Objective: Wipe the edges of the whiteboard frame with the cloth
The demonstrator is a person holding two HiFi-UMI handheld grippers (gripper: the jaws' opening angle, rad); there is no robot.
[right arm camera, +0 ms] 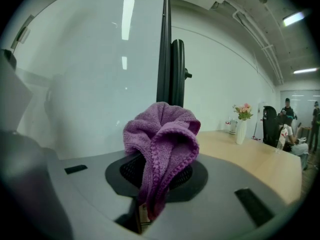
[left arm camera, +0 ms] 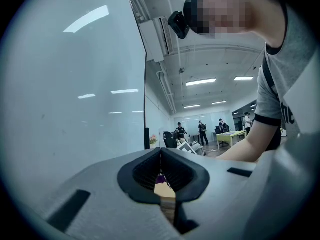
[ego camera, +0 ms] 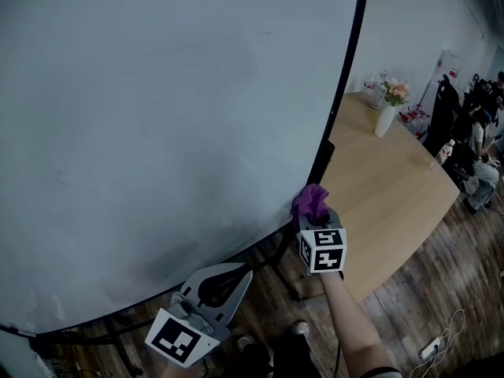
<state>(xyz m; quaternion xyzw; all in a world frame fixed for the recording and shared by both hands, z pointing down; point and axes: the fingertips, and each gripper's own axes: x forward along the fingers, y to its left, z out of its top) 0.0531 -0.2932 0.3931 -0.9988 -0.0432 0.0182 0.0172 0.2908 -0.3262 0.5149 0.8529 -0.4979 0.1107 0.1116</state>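
The whiteboard (ego camera: pixel 157 116) fills most of the head view, its black frame edge (ego camera: pixel 352 50) running down the right side. My right gripper (ego camera: pixel 313 211) is shut on a bunched purple cloth (ego camera: pixel 310 201), which presses against the lower part of that frame edge. In the right gripper view the cloth (right arm camera: pixel 162 139) bulges out of the jaws just in front of the black frame (right arm camera: pixel 164 49). My left gripper (ego camera: pixel 224 278) hangs below the board's bottom edge, shut with nothing in it; its pads (left arm camera: pixel 161 171) meet at the tips.
A long wooden table (ego camera: pixel 386 187) stands right of the board, with a white vase of flowers (ego camera: pixel 389 107) and bottles at its far end. People sit beyond on chairs (ego camera: pixel 476 144). The board's stand legs (ego camera: pixel 287 270) and wooden floor lie below.
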